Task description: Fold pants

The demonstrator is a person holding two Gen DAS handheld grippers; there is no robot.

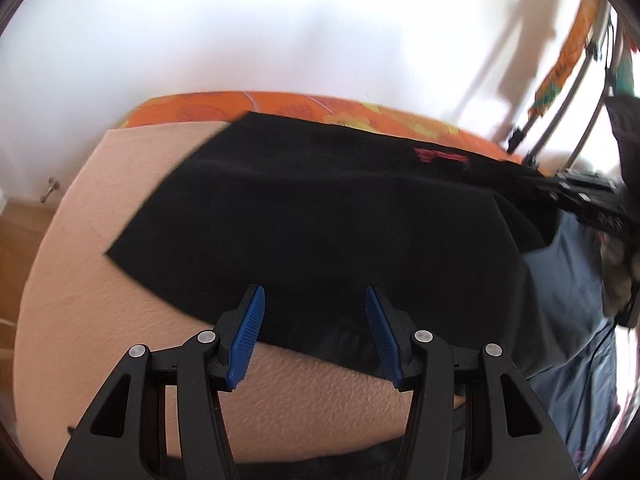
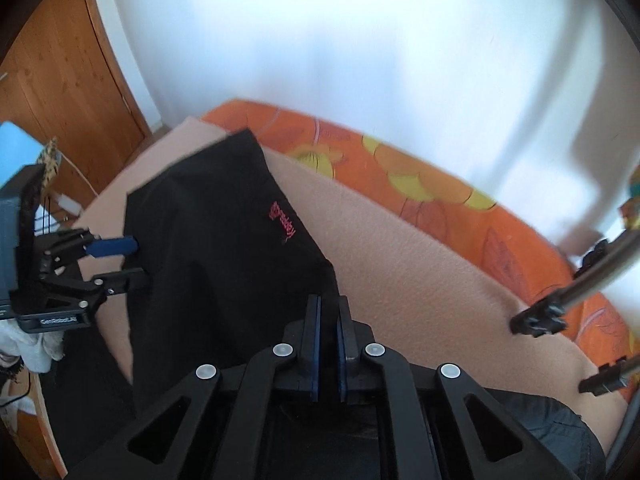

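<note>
Black pants (image 1: 320, 216) with a small red logo (image 1: 442, 157) lie folded on a peach blanket (image 1: 100, 280). My left gripper (image 1: 315, 300) is open, its blue pads (image 1: 256, 312) apart over the pants' near edge. It also shows in the right wrist view (image 2: 138, 262), open at the pants' left edge. My right gripper (image 2: 329, 308) is shut on the black pants (image 2: 216, 256) at their near right corner. The red logo (image 2: 285, 222) faces up.
An orange patterned sheet (image 2: 420, 184) covers the bed beyond the blanket (image 2: 420, 280). A white wall stands behind. A metal drying rack (image 2: 580, 292) is at the right. A wooden door (image 2: 60, 80) is at the far left. Grey-blue fabric (image 1: 568, 300) lies to the right.
</note>
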